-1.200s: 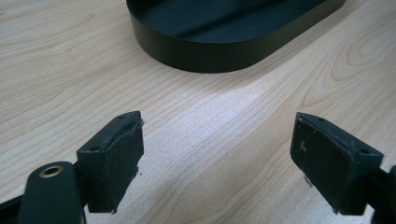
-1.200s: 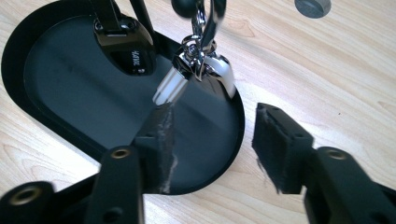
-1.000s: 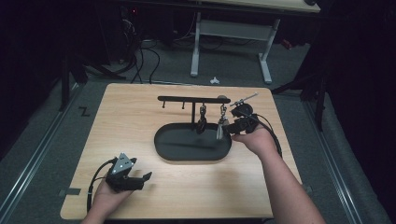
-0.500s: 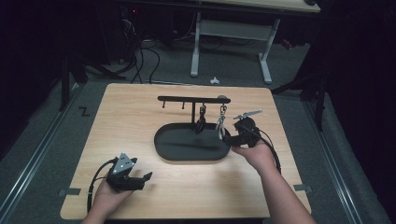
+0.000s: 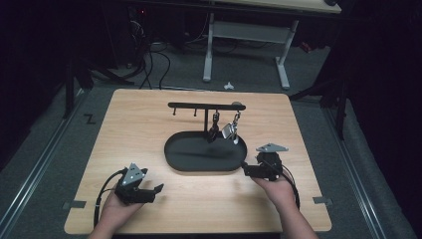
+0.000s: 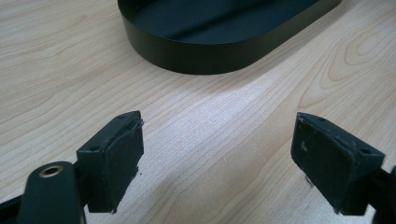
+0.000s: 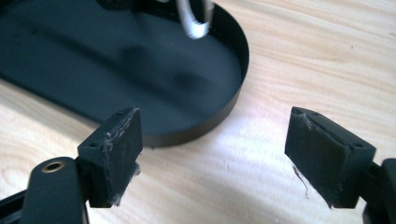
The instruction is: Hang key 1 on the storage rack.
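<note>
Black and oval, the tray [image 5: 199,162] sits mid-desk with a T-shaped rack [image 5: 205,105] rising from it; two key-like items [image 5: 225,130] hang from the bar's right-hand hooks, and the tray floor beneath looks bare. The right gripper [image 5: 249,170] has come down beside the tray's right end, its jaws just opened wide with nothing between them, so the hanging step seems finished. The left gripper [image 5: 157,191], also spread and empty, rests near the desk's front-left edge; next probably calls for both hands to settle clear.
</note>
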`<state>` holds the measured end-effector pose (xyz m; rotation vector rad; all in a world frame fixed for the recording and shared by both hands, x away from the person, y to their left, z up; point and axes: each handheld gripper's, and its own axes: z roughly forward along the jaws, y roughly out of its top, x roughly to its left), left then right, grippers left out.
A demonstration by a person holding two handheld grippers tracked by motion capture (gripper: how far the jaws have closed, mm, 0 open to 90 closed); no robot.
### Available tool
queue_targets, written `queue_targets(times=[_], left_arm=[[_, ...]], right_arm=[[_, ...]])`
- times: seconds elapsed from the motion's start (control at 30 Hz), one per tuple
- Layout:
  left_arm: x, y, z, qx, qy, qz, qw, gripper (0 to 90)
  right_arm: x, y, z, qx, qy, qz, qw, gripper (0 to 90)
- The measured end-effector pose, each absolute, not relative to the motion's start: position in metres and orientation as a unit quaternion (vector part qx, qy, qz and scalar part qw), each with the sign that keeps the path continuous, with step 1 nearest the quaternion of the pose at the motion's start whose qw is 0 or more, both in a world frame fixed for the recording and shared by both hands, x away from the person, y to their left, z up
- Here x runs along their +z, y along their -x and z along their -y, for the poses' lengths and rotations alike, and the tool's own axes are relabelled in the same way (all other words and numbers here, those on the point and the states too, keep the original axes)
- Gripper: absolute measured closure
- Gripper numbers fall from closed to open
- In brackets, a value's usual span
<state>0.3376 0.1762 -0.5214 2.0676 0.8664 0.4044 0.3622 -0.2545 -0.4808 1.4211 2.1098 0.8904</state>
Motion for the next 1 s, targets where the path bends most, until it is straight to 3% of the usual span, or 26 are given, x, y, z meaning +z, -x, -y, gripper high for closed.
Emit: queue_targets(times=[0.27, 0.4, 0.63, 1.0], left_arm=[[-0.52, -0.338, -0.177, 0.167, -0.818, -0.346, 0.428, 17.5], [-0.52, -0.336, -0.18, 0.178, -0.81, -0.36, 0.428, 17.4], [-0.52, -0.337, -0.186, 0.18, -0.792, -0.386, 0.437, 17.4], [-0.518, -0.336, -0.188, 0.176, -0.795, -0.377, 0.442, 17.3]], right_arm=[[-0.503, -0.325, 0.263, 0.35, -0.494, -0.758, 0.242, 16.2], [-0.51, -0.293, 0.271, 0.378, -0.479, -0.73, 0.308, 18.0], [-0.512, -0.294, 0.294, 0.376, -0.503, -0.72, 0.296, 16.0], [-0.515, -0.298, 0.284, 0.371, -0.513, -0.722, 0.28, 16.1]])
